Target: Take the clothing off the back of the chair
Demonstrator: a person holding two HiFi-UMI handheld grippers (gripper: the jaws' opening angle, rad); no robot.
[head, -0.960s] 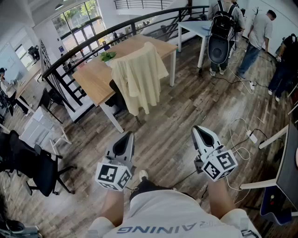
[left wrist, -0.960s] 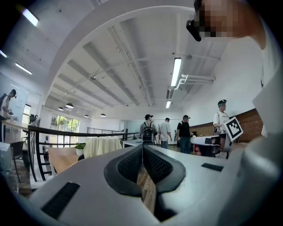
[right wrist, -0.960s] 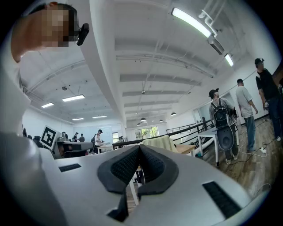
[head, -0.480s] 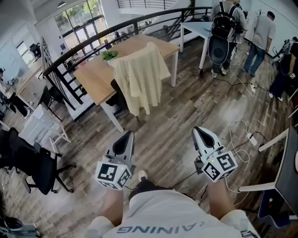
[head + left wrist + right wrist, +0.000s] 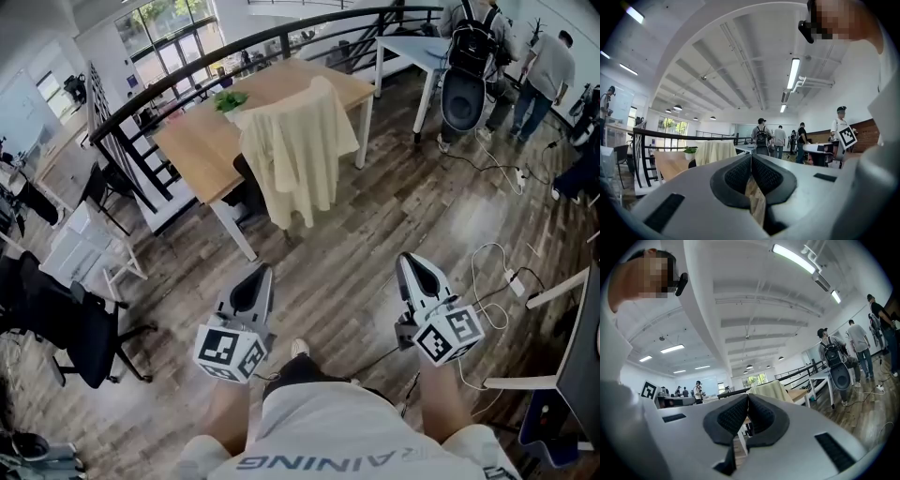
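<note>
A pale yellow garment (image 5: 298, 150) hangs over the back of a dark chair (image 5: 248, 183) pushed up to a wooden table (image 5: 202, 150). It also shows far off as the garment (image 5: 714, 152) and the garment (image 5: 771, 391) in the two gripper views. My left gripper (image 5: 261, 273) and right gripper (image 5: 408, 260) are held level in front of me, well short of the chair. Both are shut with nothing between their pads.
A black railing (image 5: 178, 80) runs behind the table. A black office chair (image 5: 70, 328) stands at the left. People with a backpack (image 5: 469, 66) stand by a white table (image 5: 417, 52) at the back right. Cables (image 5: 487, 272) lie on the wooden floor at the right.
The view has shifted: the table and the draped chair sit a little nearer and further right in the picture. Both grippers keep their place and stay shut.
</note>
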